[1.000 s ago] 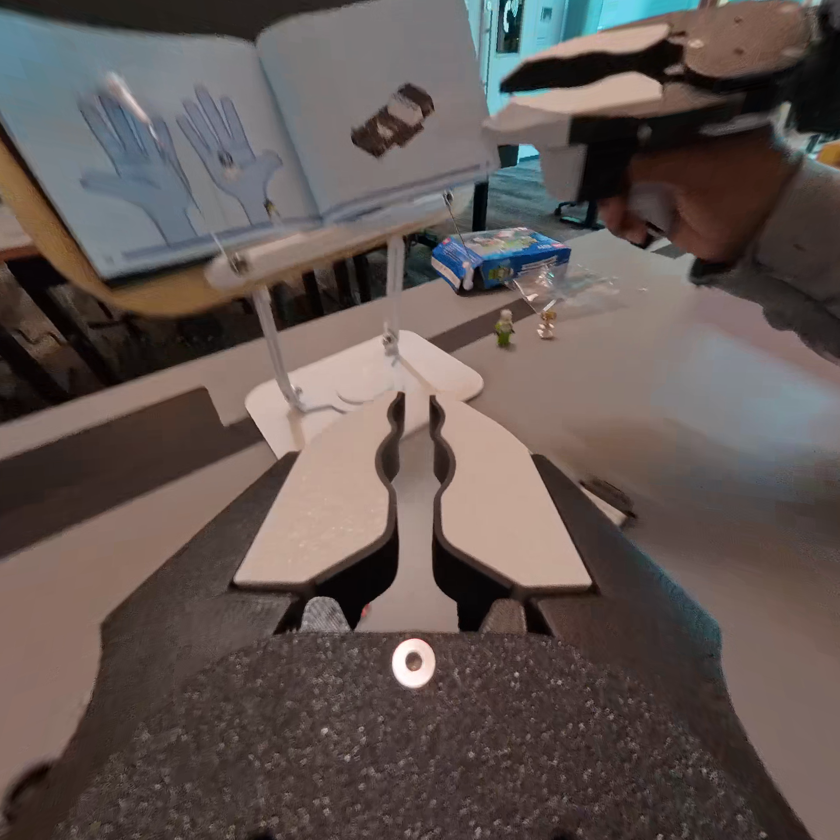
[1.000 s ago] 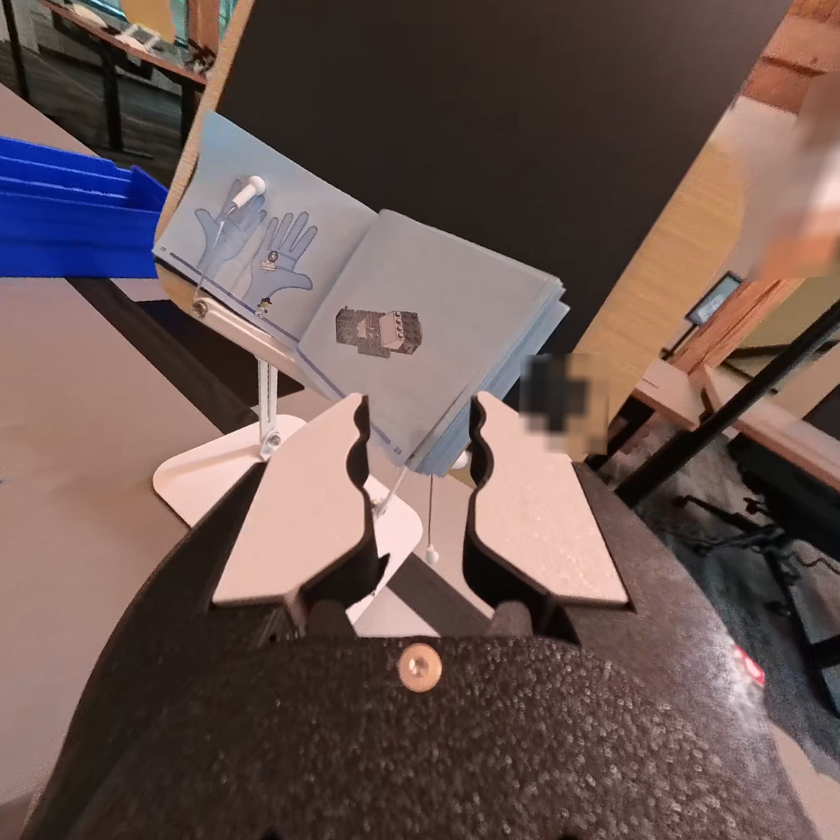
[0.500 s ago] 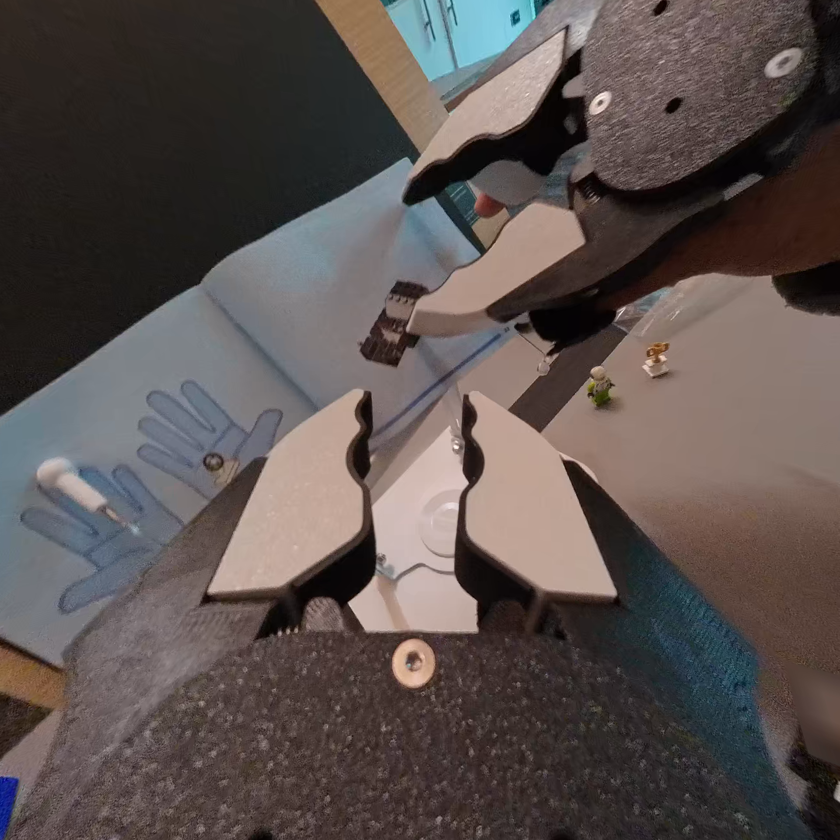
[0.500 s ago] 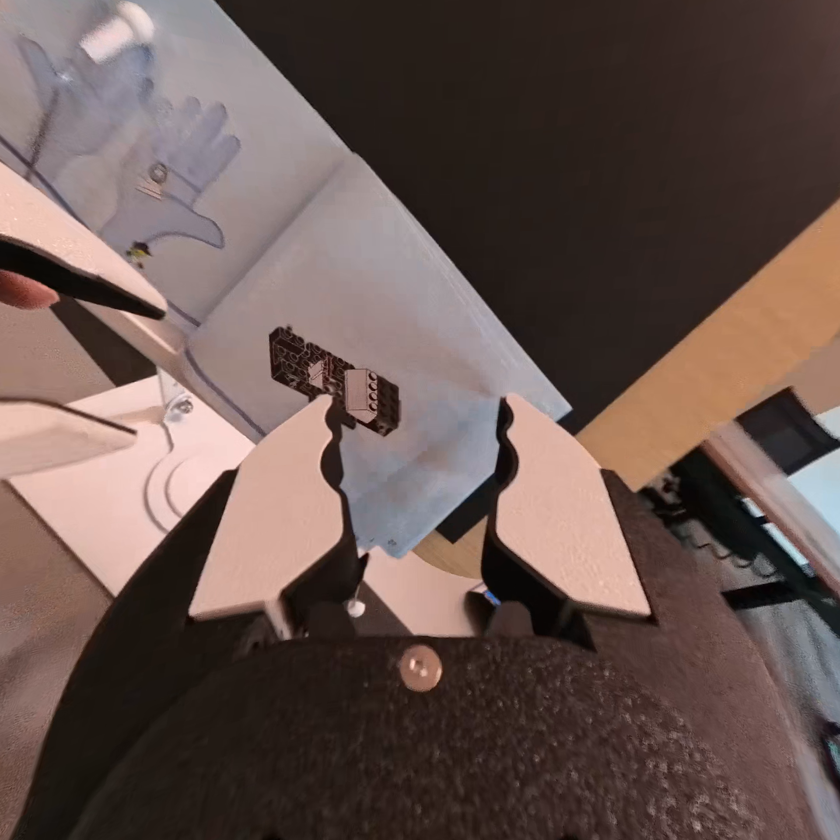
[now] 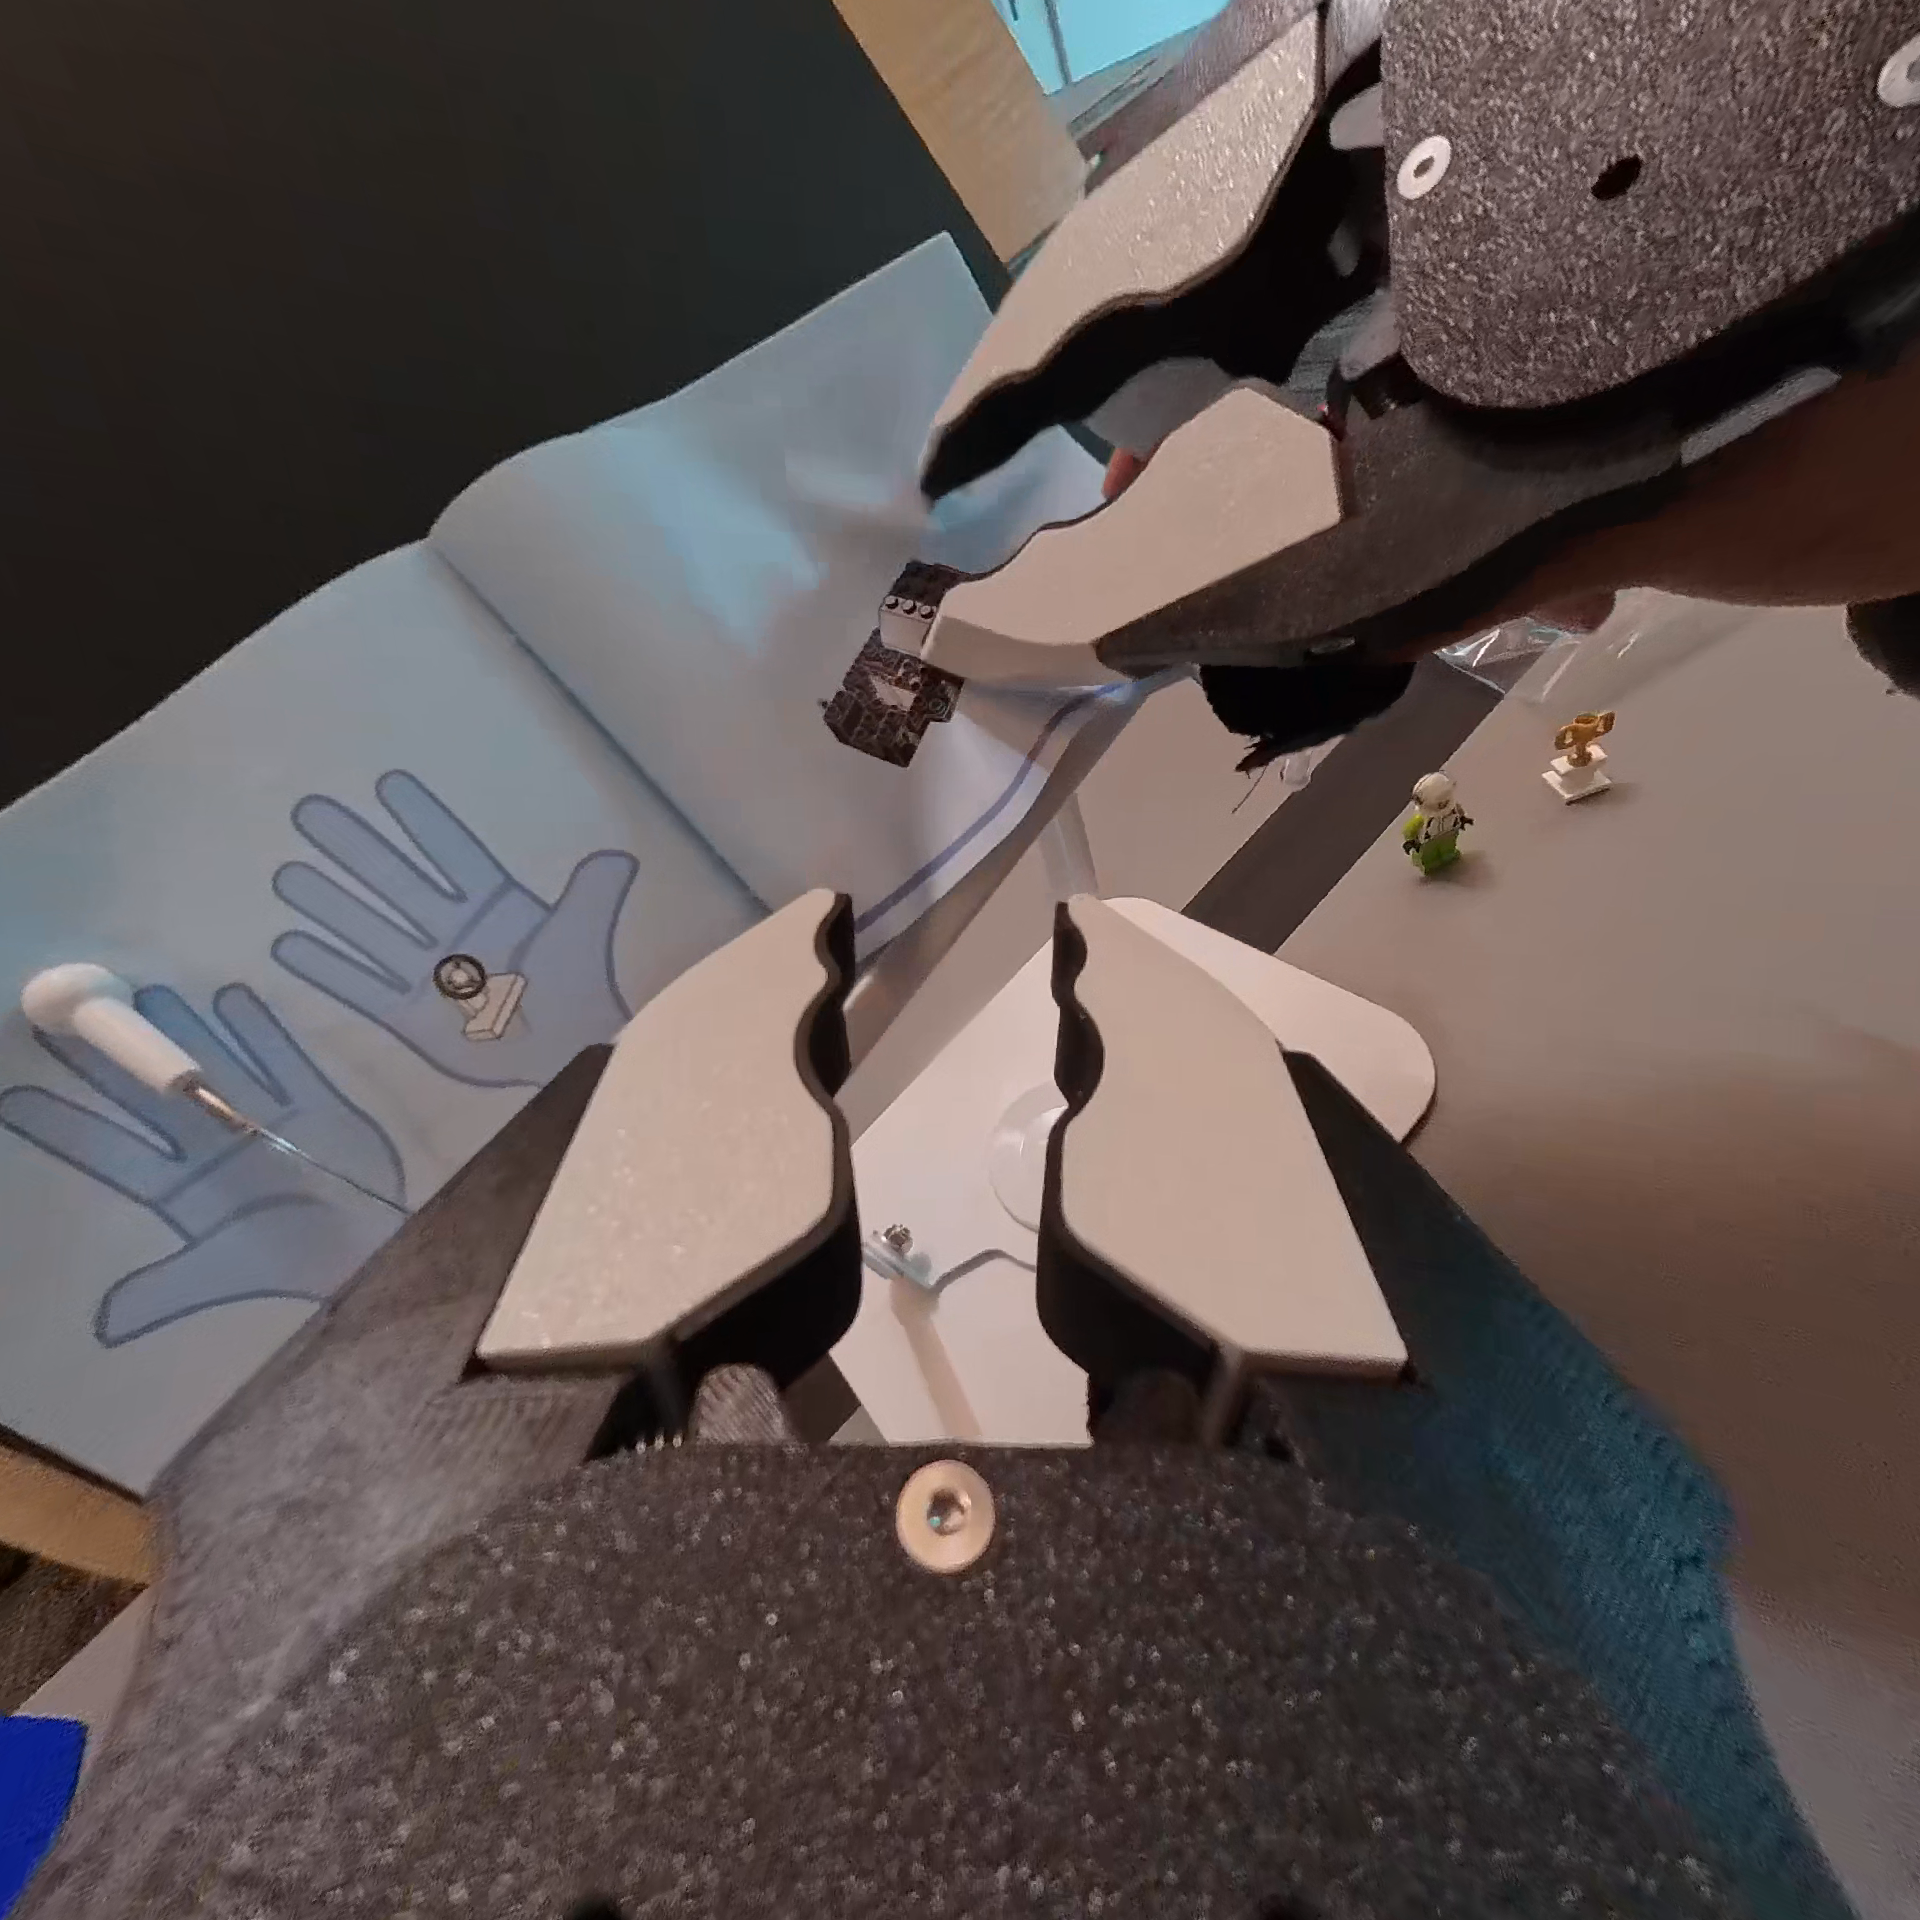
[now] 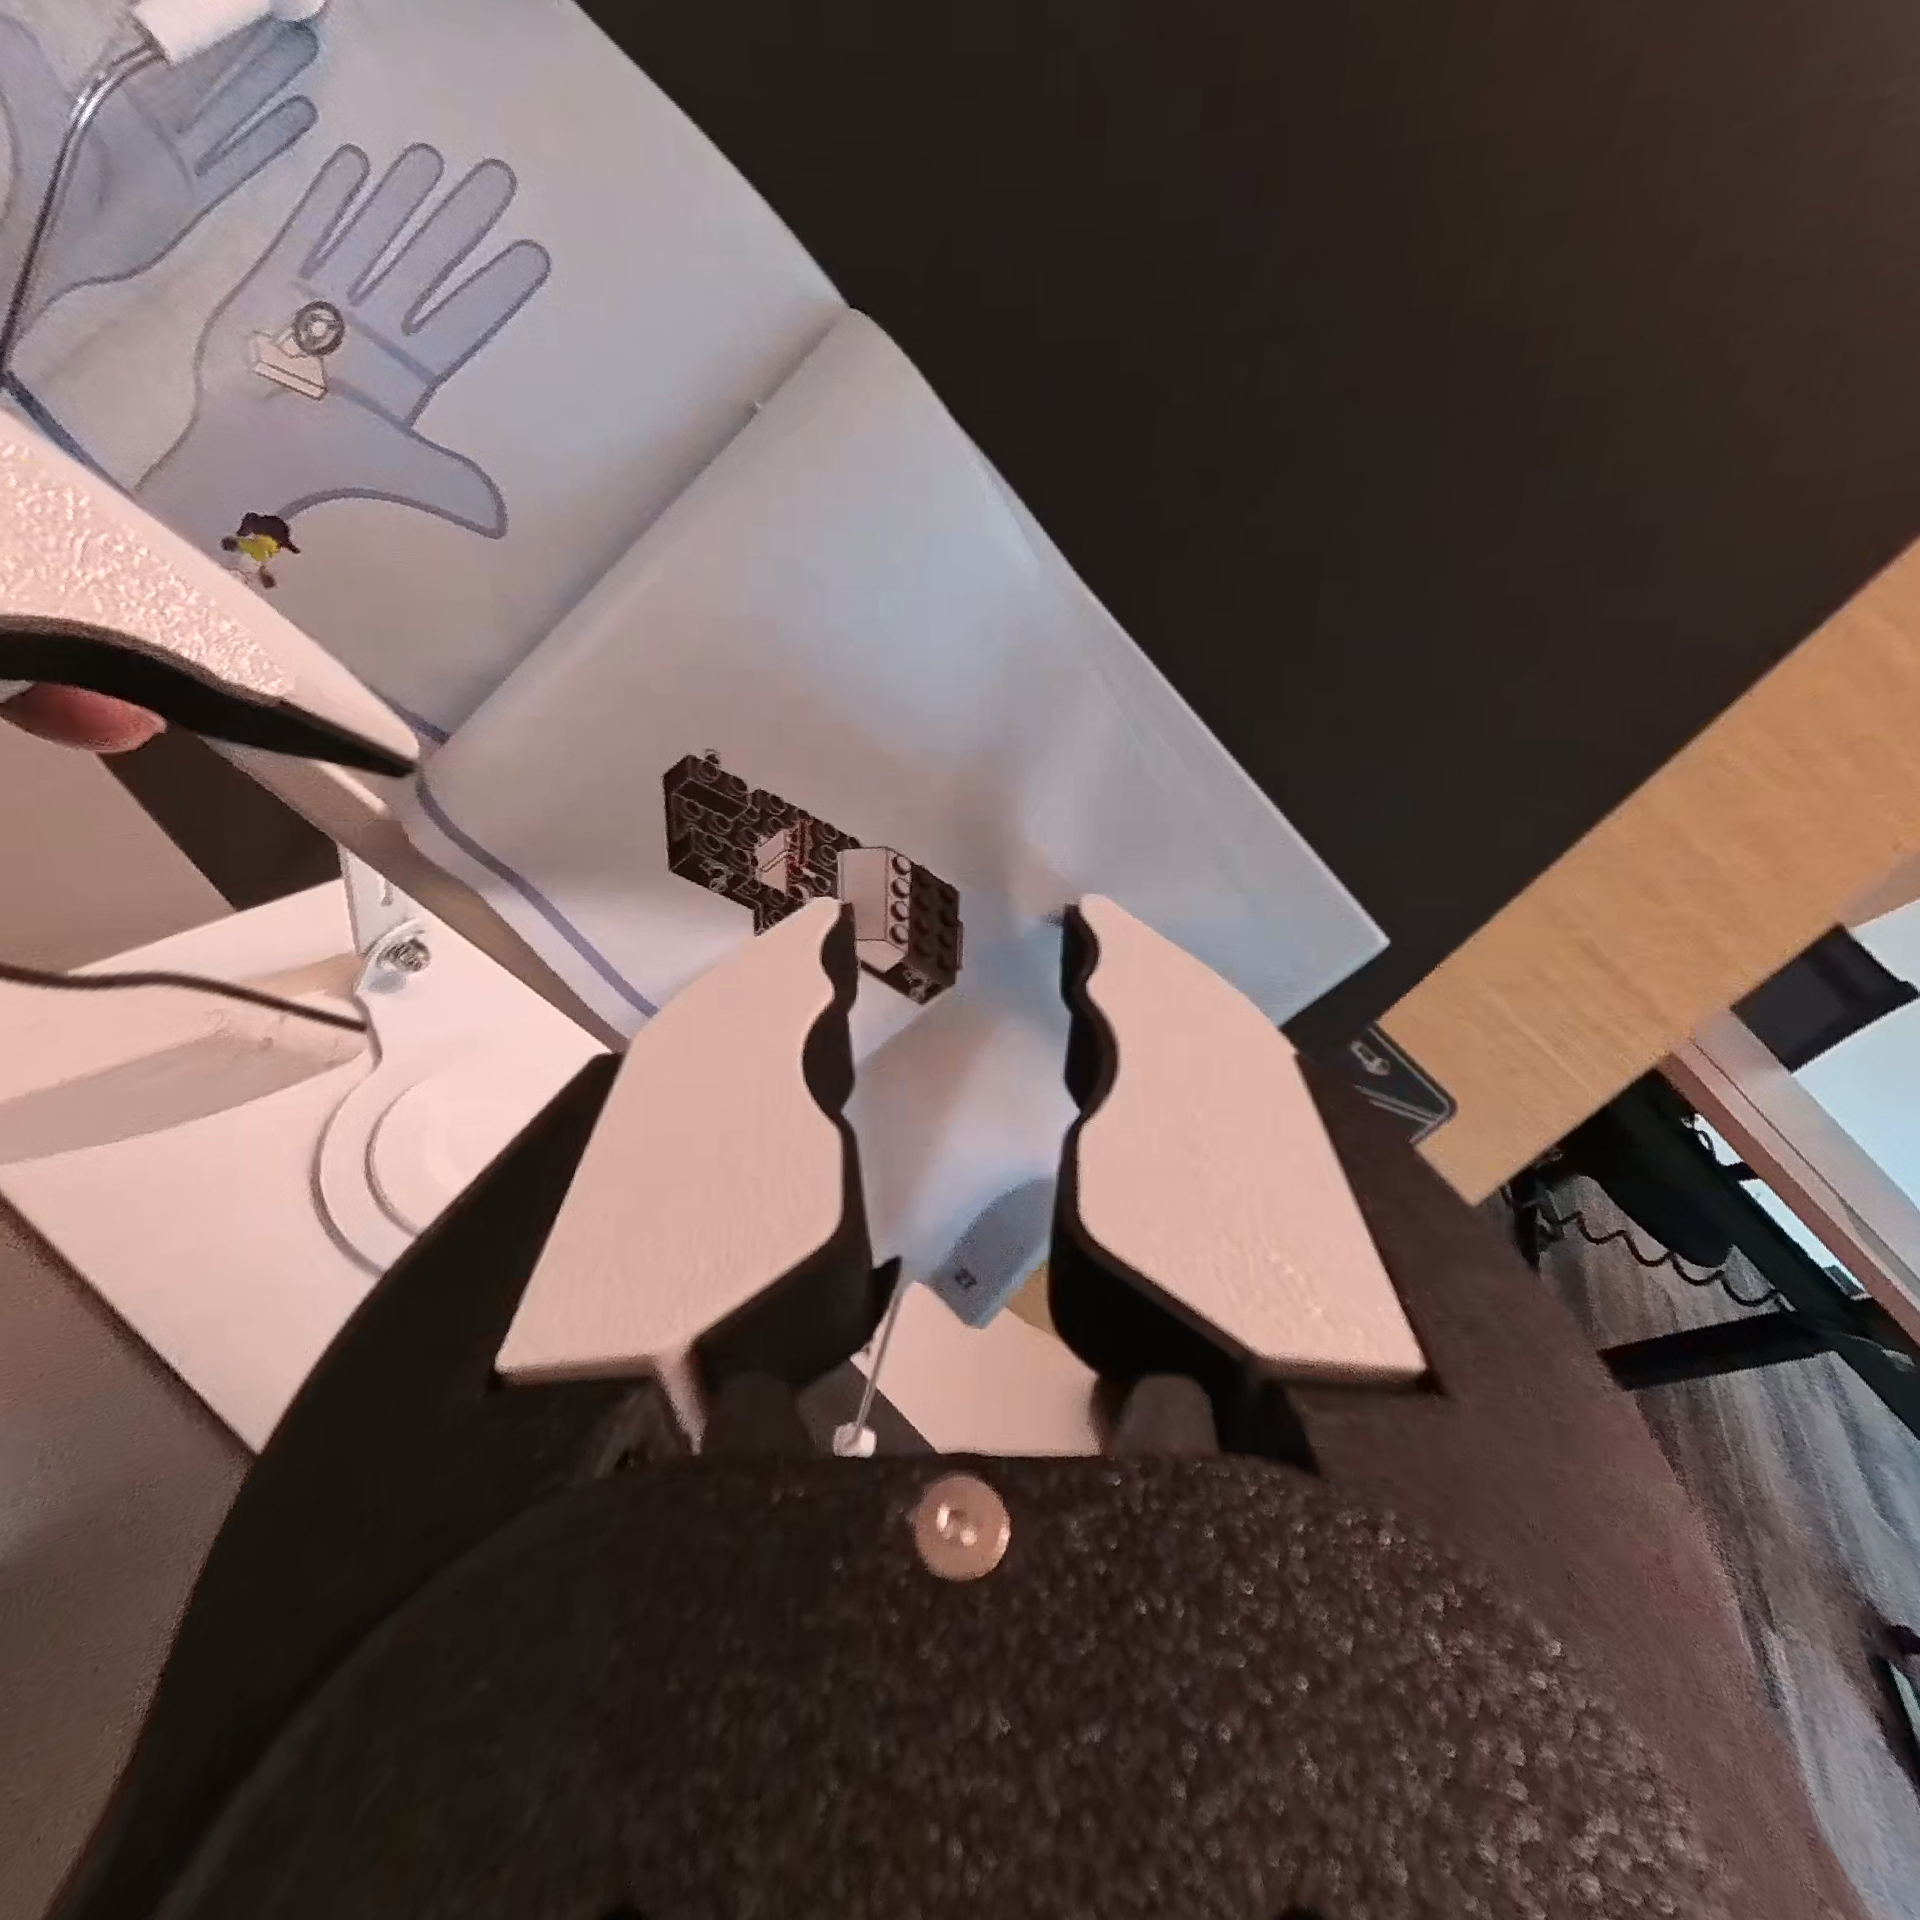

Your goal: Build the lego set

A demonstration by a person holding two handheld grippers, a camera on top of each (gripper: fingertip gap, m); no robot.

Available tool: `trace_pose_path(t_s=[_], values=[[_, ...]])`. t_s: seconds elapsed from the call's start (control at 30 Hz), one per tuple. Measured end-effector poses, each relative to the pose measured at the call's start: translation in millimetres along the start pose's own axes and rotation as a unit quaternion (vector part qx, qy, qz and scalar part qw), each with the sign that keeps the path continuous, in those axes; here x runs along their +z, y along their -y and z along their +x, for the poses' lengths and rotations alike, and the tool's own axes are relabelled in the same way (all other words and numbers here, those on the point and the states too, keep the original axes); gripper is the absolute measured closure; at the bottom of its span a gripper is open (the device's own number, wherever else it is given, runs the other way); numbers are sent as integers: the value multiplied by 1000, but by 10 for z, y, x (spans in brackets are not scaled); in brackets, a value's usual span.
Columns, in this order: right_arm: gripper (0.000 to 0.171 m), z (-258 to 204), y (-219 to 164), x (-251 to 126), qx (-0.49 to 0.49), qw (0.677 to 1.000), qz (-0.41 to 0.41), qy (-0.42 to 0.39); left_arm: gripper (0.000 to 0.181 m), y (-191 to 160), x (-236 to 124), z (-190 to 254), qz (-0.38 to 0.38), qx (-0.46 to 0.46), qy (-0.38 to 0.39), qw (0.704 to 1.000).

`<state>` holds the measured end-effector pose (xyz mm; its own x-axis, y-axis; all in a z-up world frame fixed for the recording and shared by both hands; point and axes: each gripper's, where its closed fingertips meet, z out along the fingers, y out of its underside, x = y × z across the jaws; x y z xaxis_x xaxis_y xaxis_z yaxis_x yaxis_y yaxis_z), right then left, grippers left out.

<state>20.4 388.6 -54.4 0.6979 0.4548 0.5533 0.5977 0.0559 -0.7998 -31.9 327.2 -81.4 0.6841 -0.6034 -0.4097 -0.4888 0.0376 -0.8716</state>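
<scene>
The open instruction booklet [image 5: 623,727] rests tilted on a white stand [image 5: 1340,1049]. Its left page shows two drawn hands, its right page a dark brick assembly. My left gripper [image 5: 951,920] is open and empty, low in front of the stand's base. My right gripper [image 5: 935,545] reaches in from the upper right, open, with its jaws on either side of the right page's outer edge. In the right wrist view the booklet [image 6: 831,623] fills the middle, and the right gripper [image 6: 956,920] straddles the page's lower corner. A green-and-white minifigure [image 5: 1439,831] and a small gold trophy [image 5: 1581,753] stand on the table.
A clear plastic bag [image 5: 1548,655] lies behind the trophy. One finger of the left gripper [image 6: 135,613] shows at the left in the right wrist view. A dark wall and a wooden panel [image 6: 1558,831] stand behind the booklet. Something blue [image 5: 31,1787] is at the lower left. From either gripper's tips it is about 25 cm to the green-and-white minifigure [image 5: 1439,831]. Both grippers' tips are roughly 25 cm from the small gold trophy [image 5: 1581,753].
Both grippers moved up close to the booklet. My left gripper opened from nearly shut. My right gripper reached the right page's edge and its jaws narrowed around it.
</scene>
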Motion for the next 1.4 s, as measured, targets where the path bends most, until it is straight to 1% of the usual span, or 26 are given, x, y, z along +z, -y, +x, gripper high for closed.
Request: trace_pose_path(t_s=[0.03,0.1,0.17,0.27,0.33,0.4,0.43,0.53,0.67,0.77,0.87,1.07,1.27,1.4], values=[[140,-19,3,1,-4,1000,-1,1,145,5,-4,-15,1,0,1,1000],[161,-61,10,1,-14,1000,-2,5,145,23,-4,-52,1,3,4,1000],[171,-110,22,0,-17,1000,-5,18,144,36,11,-79,0,13,8,1000],[171,-121,80,-51,12,999,8,48,143,18,54,-106,-10,35,16,999],[168,-64,165,-165,42,996,42,69,143,1,61,-109,-13,44,18,999],[149,-24,205,-317,47,991,74,100,144,-20,51,-109,-14,46,18,999],[144,-20,192,-394,36,989,86,116,144,-34,45,-113,-14,47,18,999],[137,-51,43,-578,-51,984,99,139,144,-52,30,-121,-15,53,20,998],[133,-178,-184,-683,-189,970,75,132,146,-30,39,-119,-14,68,24,997],[131,-219,-287,-648,-266,956,50,109,147,12,84,-93,-14,81,25,996],[133,-187,-301,-597,-316,945,43,79,148,43,137,-74,-20,105,31,994],[148,-74,-302,-528,-332,940,35,72,149,60,153,-66,-20,116,34,992],[142,-35,-370,-463,-370,925,20,88,149,64,113,-90,-17,112,35,993],[142,-40,-345,-485,-392,916,33,81,149,69,88,-110,-13,107,35,994]])
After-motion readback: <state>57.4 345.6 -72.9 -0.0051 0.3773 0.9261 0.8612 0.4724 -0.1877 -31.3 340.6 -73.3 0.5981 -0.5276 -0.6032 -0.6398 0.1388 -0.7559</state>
